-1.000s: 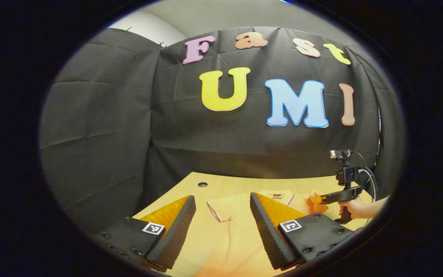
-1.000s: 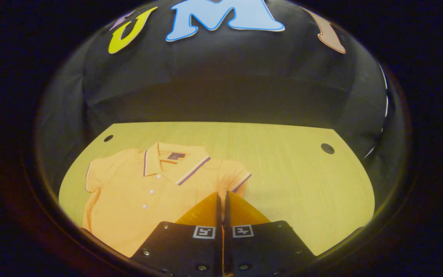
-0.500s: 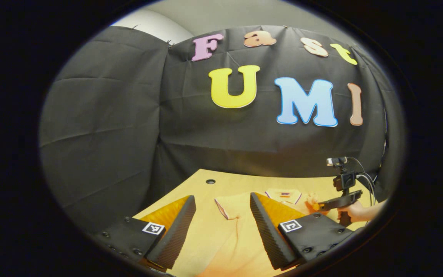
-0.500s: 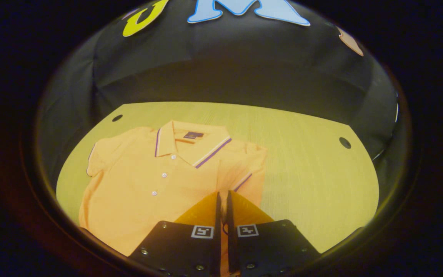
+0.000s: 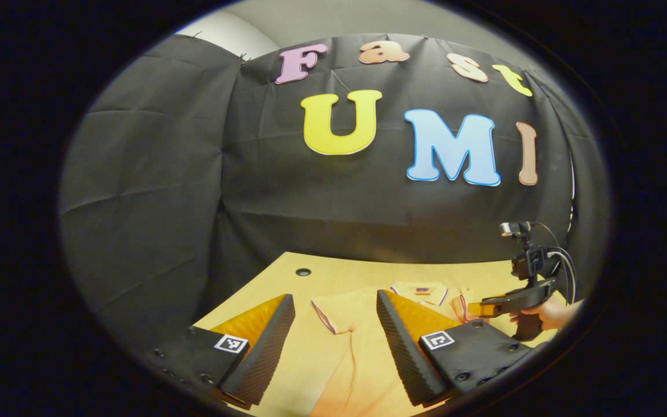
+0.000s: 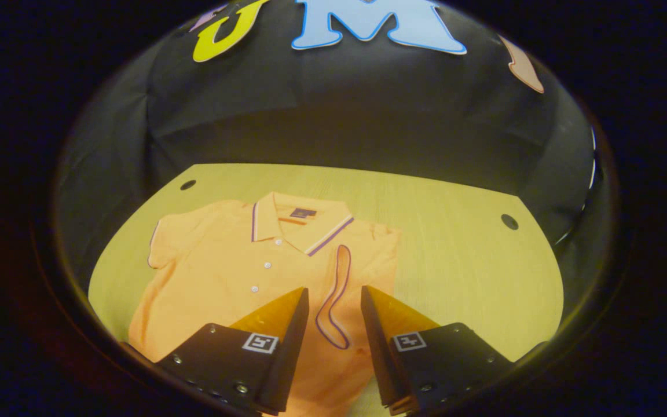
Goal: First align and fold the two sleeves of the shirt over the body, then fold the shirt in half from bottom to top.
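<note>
An orange polo shirt (image 6: 235,272) with a striped collar lies flat on the wooden table (image 6: 455,249). Its right-hand sleeve (image 6: 333,295) is folded inward over the body, the cuff edge showing as a purple loop. My right gripper (image 6: 333,298) stands open just above that folded sleeve, nothing between its fingers. In the left gripper view the shirt (image 5: 345,347) lies below my left gripper (image 5: 333,307), which is open over the other sleeve (image 5: 327,315). Farther right in that view a hand holds the right gripper (image 5: 478,308) over the shirt's far side.
The table has a dark round hole near each back corner (image 6: 187,185) (image 6: 508,221). Bare tabletop stretches to the right of the shirt (image 6: 484,278). Black cloth walls close the booth behind and at the sides.
My right gripper carried the sleeve inward over the body, then opened and let it go. The left gripper stayed open and barely moved.
</note>
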### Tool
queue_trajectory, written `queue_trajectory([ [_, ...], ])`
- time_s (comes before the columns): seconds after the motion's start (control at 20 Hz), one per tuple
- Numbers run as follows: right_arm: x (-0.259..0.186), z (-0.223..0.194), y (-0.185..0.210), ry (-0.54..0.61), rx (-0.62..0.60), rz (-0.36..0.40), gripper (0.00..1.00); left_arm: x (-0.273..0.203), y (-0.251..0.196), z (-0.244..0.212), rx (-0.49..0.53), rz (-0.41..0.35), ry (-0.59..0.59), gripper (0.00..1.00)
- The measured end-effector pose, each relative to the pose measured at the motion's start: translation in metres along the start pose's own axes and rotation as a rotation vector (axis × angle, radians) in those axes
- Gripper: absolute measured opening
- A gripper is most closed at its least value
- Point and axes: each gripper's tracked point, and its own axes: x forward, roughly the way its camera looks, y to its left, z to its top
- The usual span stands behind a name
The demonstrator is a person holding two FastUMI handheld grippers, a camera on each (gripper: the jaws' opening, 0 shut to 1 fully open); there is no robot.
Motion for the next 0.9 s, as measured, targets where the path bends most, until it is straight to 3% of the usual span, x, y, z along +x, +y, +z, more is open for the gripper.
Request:
queue_trajectory([
  [0.1, -0.023, 0.006, 0.008, -0.028, 0.019, 0.004, 0.84, 0.017, 0.0, -0.005, -0.003, -0.031, 0.009, 0.94],
  [0.15, -0.036, 0.01, 0.011, -0.047, 0.027, 0.0, 0.92, 0.025, 0.001, -0.008, -0.002, -0.042, 0.012, 0.94],
  [0.65, -0.172, 0.035, 0.029, -0.242, 0.073, -0.106, 0.96, 0.126, 0.013, -0.041, 0.015, -0.112, 0.057, 0.93],
  [0.9, -0.214, 0.025, 0.041, -0.284, 0.081, -0.163, 0.96, 0.179, 0.016, -0.064, 0.044, -0.119, 0.085, 0.93],
])
